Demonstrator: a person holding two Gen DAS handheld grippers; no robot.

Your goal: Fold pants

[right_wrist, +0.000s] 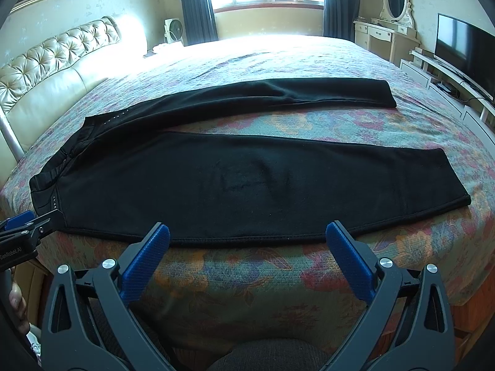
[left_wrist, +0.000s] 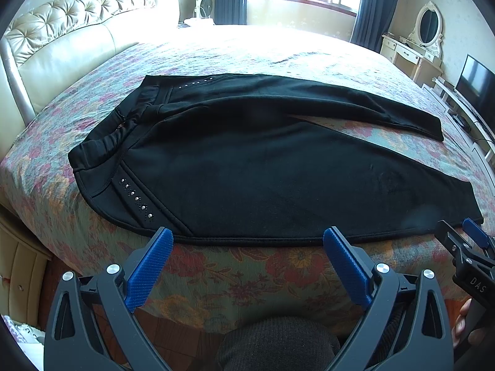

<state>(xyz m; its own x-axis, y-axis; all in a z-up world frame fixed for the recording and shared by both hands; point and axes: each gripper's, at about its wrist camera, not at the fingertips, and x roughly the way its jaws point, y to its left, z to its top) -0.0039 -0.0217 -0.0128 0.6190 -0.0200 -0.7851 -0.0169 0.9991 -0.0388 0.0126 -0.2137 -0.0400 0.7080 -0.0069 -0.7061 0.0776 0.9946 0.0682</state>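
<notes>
The black pants (left_wrist: 247, 167) lie flat on the bed (left_wrist: 247, 278), soft, matte, fleece-like, with an elastic gathered waistband and rows of small metal studs by the pockets. Their long axis runs from 9 o'clock, waist end, to 3 o'clock, cuffs; the two legs split into a narrow V. Around them spreads a woven floral bedspread; a tufted cream headboard (left_wrist: 77, 24) stands at 10 o'clock, a dresser with oval mirror (right_wrist: 396, 0) and a television (right_wrist: 464, 49) at 2 o'clock. The left tool (left_wrist: 247, 238) and right tool (right_wrist: 247, 232) hover spread wide at the near hem, apparently gripping nothing.
</notes>
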